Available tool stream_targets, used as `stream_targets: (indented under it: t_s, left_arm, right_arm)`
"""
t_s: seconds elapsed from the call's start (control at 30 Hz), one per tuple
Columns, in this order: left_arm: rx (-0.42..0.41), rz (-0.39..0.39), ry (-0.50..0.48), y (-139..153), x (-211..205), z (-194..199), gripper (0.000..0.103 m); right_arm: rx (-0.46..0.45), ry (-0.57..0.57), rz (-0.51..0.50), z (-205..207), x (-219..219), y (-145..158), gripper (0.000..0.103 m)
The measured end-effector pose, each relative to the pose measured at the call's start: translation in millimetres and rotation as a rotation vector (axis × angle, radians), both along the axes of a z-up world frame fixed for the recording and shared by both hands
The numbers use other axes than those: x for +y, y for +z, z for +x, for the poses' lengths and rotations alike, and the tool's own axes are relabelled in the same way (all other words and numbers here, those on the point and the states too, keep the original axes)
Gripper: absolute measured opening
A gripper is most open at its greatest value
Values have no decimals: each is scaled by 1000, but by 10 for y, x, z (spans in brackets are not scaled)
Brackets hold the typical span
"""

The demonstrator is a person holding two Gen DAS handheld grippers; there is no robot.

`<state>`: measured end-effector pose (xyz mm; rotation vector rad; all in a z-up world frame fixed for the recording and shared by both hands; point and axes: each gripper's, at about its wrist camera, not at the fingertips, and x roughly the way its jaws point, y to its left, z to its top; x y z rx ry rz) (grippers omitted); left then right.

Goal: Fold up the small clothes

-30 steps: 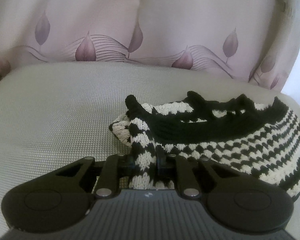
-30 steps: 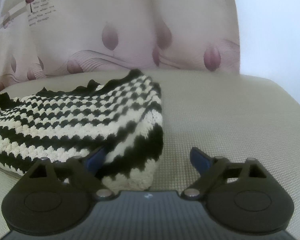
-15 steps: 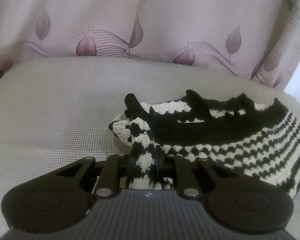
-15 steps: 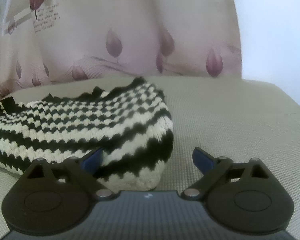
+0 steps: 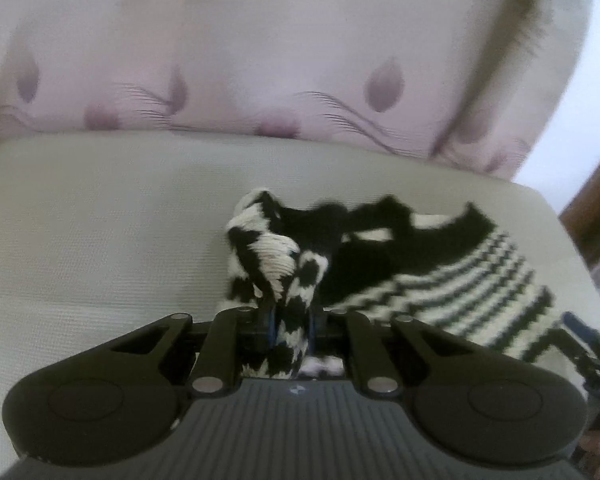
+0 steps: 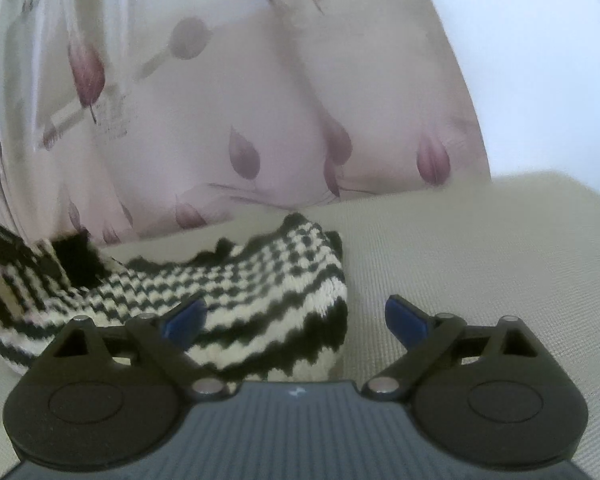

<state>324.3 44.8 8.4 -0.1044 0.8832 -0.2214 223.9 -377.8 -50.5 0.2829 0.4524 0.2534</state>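
The left gripper has its fingers pressed narrow on one end of the black-and-white knitted garment, which is bunched up above them (the rest lies on the beige cushion). The right gripper has its fingers wide apart around the garment's other end, not pressing it.

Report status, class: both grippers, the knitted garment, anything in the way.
Left gripper shut on the striped knit garment, corner bunched and raised. Right gripper open, garment's end between its pads, not pinched. Cushion shows no obstruction.
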Motion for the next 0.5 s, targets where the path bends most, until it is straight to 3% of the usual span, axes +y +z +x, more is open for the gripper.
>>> stream_targets:
  t_s: [0.17, 0.33, 0.4, 0.43, 0.5]
  left_arm:
    - [20, -104, -49, -65, -265, -92, 14]
    - [-4, -356, -80, -269, -126, -196, 19]
    - [-5, -468, -82, -368, -8, -224, 19]
    - [10, -566, -74, -452, 77, -232, 19]
    - [-5, -636, -49, -534, 158, -269, 19]
  right_arm:
    - [-4, 87, 320, -136, -92, 166, 97]
    - [74, 361, 600, -22, 331, 294, 97]
    - [117, 426, 692, 82, 525, 287, 97]
    - [134, 447, 734, 141, 619, 275, 97]
    - [177, 472, 808, 273, 794, 213, 97]
